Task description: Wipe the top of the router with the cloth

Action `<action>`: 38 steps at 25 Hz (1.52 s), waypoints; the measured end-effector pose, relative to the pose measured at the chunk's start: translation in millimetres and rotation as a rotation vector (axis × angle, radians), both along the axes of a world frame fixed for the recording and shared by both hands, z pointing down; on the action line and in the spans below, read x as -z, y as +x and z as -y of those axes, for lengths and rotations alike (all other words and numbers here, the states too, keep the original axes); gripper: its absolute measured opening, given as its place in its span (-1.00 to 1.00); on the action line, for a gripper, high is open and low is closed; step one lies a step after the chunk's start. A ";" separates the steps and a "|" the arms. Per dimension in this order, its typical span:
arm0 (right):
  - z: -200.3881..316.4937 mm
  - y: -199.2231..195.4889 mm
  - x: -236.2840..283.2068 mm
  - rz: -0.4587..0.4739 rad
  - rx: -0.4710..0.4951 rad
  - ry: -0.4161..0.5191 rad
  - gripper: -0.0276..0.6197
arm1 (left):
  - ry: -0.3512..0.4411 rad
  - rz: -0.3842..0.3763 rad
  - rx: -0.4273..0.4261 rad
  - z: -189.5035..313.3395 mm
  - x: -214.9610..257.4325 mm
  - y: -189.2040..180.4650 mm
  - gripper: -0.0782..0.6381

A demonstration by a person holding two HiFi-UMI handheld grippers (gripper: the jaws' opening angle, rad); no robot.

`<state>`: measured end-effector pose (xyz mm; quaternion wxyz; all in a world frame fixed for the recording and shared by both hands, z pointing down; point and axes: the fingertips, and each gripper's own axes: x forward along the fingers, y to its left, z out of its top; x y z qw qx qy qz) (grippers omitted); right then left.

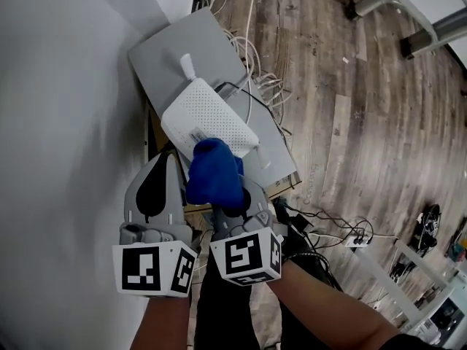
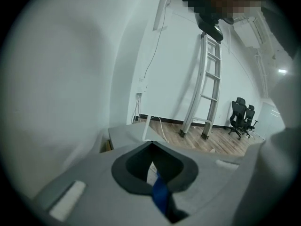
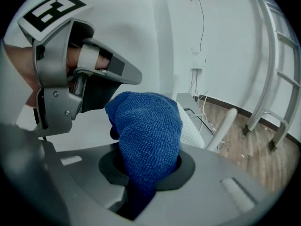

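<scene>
Wipe barely begun: blue microfibre cloth [image 1: 214,173] clamped in right gripper [image 1: 235,195], over near corner of flat white router [image 1: 211,119] on grey box [image 1: 182,46] (left gripper [image 1: 168,162] closed, empty); next, sweeping across the top.

- grey box [image 1: 182,46] sits right up against the white wall [image 1: 58,86], looks like a flat-topped cabinet
- messy bunch of white cables [image 1: 252,49] spilling off the box's far side onto the wood floor [image 1: 365,108]
- power strip [image 1: 357,237] on the floor with black leads plugged in
- metal ladder [image 2: 207,88] stands against the far wall
- two black office chairs [image 2: 242,117] side by side past the ladder
- small wall socket [image 2: 142,84] with a thin wire running up from it and cables hanging below
</scene>
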<state>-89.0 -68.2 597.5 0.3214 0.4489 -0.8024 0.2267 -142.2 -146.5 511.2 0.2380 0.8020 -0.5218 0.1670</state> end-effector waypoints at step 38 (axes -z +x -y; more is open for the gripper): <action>27.1 136.5 -9.5 -0.087 0.045 0.019 -0.61 | -0.036 -0.093 0.136 -29.8 3.5 73.6 -0.78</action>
